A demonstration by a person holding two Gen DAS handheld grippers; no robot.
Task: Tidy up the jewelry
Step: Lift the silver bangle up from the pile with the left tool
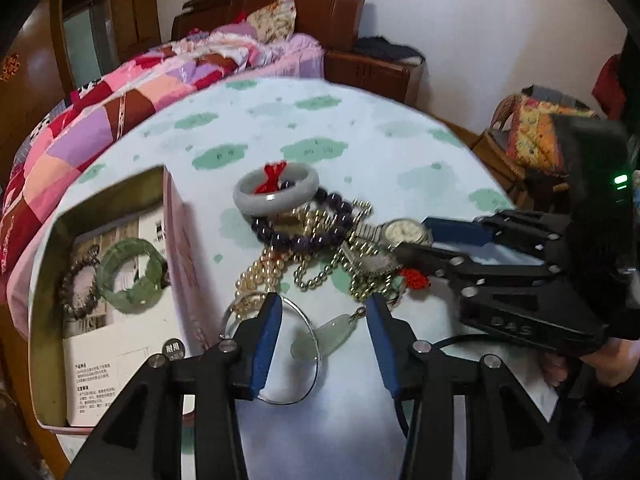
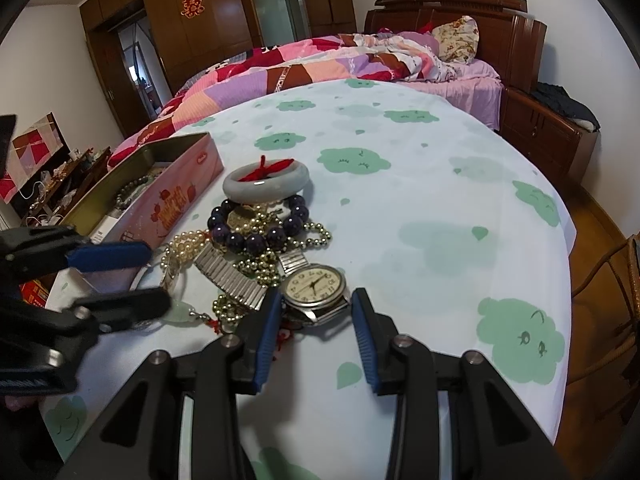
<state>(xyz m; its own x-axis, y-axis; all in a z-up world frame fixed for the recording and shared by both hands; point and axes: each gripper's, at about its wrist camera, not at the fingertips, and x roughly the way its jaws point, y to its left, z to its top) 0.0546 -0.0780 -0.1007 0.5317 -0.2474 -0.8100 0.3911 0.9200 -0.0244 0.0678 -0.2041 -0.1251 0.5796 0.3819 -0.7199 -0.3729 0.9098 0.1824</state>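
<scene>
A heap of jewelry lies on the cloud-print tablecloth [image 1: 360,132]: a pale jade bangle [image 1: 276,194] with red thread, a dark purple bead bracelet [image 1: 308,236], gold bead chains [image 1: 320,272], a pearl strand [image 1: 260,272], a wristwatch [image 2: 316,286], a thin silver hoop [image 1: 308,356] and a jade pendant [image 1: 336,330]. My left gripper [image 1: 324,308] is open, its fingers either side of the pendant and hoop. My right gripper [image 2: 316,304] is open around the watch face. A pink tin [image 1: 180,240] at the left holds a green bangle [image 1: 132,276] and a brown bead bracelet [image 1: 78,288].
A bed with a patchwork quilt [image 2: 320,60] stands behind the table, with a wooden headboard and nightstand [image 2: 548,128]. Wardrobes [image 2: 180,20] line the far wall. A wicker chair [image 1: 532,140] stands beside the table's right edge.
</scene>
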